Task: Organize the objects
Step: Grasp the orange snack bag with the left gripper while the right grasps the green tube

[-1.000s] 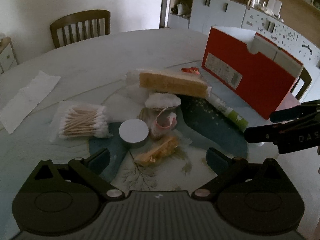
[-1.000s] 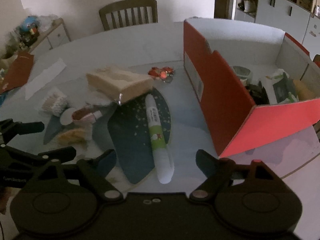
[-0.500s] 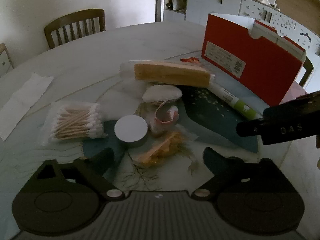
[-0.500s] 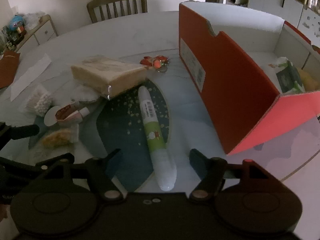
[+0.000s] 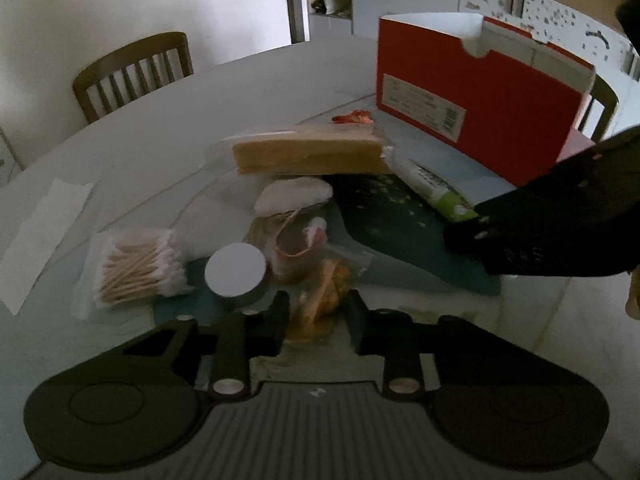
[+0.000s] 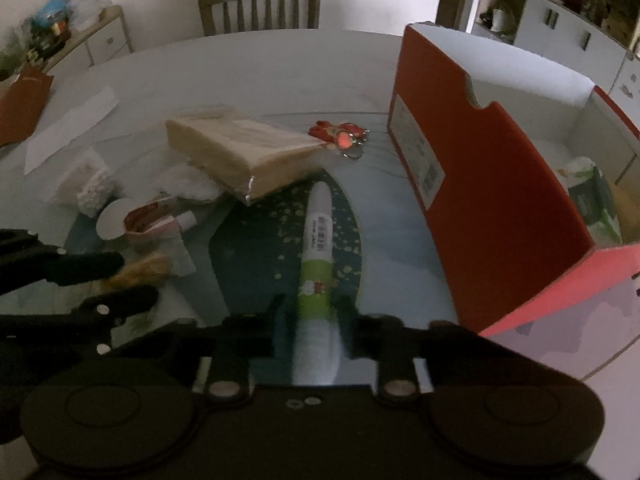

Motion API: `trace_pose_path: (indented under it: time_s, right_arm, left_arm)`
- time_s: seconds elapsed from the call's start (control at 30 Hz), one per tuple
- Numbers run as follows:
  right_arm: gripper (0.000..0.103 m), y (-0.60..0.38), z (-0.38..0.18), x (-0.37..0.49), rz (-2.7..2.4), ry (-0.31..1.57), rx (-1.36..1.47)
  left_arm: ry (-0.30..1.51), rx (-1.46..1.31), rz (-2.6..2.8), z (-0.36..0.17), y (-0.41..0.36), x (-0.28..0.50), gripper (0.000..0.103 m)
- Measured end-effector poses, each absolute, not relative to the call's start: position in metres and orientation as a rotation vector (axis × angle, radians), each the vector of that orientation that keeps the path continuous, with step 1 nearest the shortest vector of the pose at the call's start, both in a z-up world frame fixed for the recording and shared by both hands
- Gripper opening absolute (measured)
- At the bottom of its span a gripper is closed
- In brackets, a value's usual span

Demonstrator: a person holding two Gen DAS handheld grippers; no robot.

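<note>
My left tool (image 5: 318, 312) is closing around the yellow snack packet (image 5: 320, 300) and my right tool (image 6: 308, 316) has clamped the green-and-white tube (image 6: 316, 264), both on the counter (image 5: 240, 100), ready for the red box (image 6: 480, 200).

Table items and red box, as laid out

A white-and-green tube (image 6: 318, 256) is laid lengthwise on the dark mat, its cap end pointed to 12 o'clock. A clear packet of yellow-orange snacks (image 5: 324, 296) is lain flat at 9 o'clock from the tube. An open red cardboard box (image 6: 492, 216) is stood upright at 3 o'clock from the tube, with items seen inside.
</note>
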State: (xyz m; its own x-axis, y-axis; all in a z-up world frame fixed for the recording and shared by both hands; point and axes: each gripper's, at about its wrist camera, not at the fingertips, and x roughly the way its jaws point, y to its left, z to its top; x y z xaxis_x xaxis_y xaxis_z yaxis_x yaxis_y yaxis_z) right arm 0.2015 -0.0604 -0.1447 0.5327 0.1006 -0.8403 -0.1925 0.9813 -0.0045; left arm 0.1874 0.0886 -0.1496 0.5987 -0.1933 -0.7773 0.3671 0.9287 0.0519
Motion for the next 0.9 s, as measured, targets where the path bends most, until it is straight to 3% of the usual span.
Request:
trace_pose_path:
  time_s: [0.2, 0.9]
  right_arm:
    - [0.021, -0.068, -0.143, 0.2, 0.196, 1.021, -0.064]
    - [0.021, -0.115, -0.097, 0.169, 0.279, 1.003, 0.11]
  left_arm:
    - [0.899, 0.19, -0.339, -0.147, 0.084, 0.185, 0.02]
    - [0.92, -0.064, -0.349, -0.115, 0.075, 0.17, 0.018]
